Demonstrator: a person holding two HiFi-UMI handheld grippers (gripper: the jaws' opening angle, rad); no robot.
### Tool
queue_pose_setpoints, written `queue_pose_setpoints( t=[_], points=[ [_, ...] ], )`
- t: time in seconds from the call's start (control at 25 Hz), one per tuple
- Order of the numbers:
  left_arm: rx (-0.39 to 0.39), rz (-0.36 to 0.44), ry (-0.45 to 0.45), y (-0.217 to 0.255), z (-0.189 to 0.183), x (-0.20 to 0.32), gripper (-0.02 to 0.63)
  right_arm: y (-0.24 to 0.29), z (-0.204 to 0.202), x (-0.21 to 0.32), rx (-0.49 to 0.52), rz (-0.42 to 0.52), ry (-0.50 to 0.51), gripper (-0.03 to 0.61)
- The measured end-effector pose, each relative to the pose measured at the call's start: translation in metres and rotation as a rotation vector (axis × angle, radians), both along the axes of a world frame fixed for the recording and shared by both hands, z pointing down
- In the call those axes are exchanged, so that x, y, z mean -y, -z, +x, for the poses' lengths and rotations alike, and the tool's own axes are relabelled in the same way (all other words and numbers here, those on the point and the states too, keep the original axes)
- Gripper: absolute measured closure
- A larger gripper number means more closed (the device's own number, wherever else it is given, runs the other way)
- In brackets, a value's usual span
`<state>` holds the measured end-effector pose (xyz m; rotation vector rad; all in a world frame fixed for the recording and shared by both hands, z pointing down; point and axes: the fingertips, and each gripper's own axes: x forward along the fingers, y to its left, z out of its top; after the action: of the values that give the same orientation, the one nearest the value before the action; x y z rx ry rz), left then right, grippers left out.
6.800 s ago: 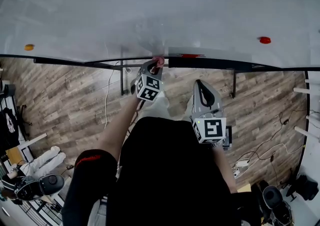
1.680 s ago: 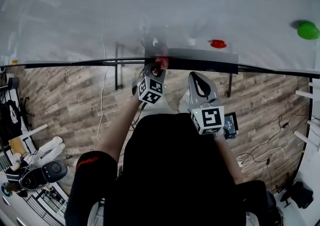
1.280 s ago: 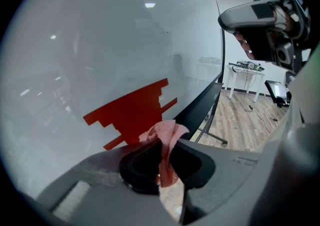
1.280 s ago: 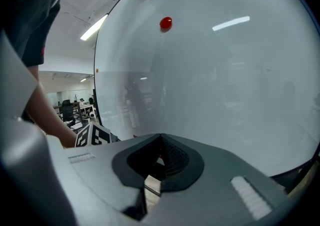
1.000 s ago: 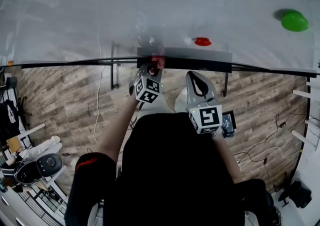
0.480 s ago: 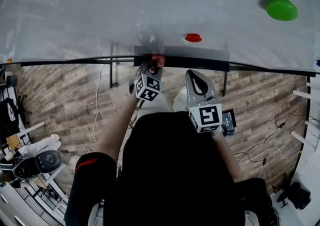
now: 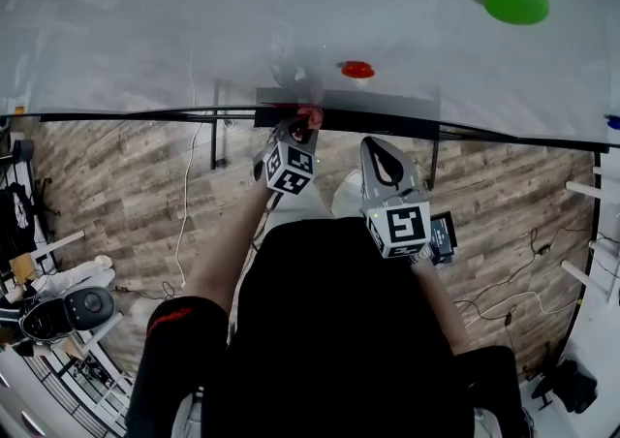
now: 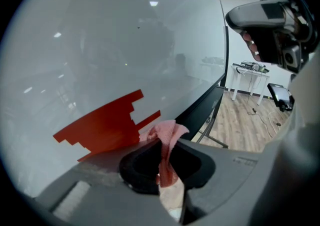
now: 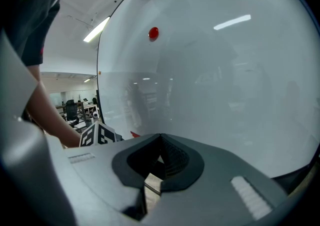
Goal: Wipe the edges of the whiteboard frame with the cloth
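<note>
Only a pink dab of the cloth (image 7: 310, 116) shows in the head view, at the whiteboard's (image 7: 194, 19) black frame (image 7: 116, 117); the left gripper (image 7: 304, 122) covers the rest. The left gripper view makes it plain: the jaws of the left gripper (image 8: 162, 156) pinch the cloth (image 8: 168, 136), whose bunched tip touches the board's lower edge beside the frame (image 8: 205, 107) and a jagged red patch (image 8: 107, 125) that I cannot identify. The right gripper (image 7: 380, 147) hangs just short of the frame. Its own view shows the right gripper (image 9: 160, 137) with tips pressed together on nothing, and a red magnet (image 9: 153, 33) on the board.
</note>
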<state>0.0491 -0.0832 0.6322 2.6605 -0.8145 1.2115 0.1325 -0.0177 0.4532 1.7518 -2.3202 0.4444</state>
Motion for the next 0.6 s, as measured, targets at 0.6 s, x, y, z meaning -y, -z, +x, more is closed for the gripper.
queue_pose_setpoints(
  t=[0.6],
  points=[
    [0.012,0.006,0.031,-0.002,0.016,-0.004,0.566,-0.006,0.023,-0.01,0.008,-0.005,0.024,0.577]
  ],
)
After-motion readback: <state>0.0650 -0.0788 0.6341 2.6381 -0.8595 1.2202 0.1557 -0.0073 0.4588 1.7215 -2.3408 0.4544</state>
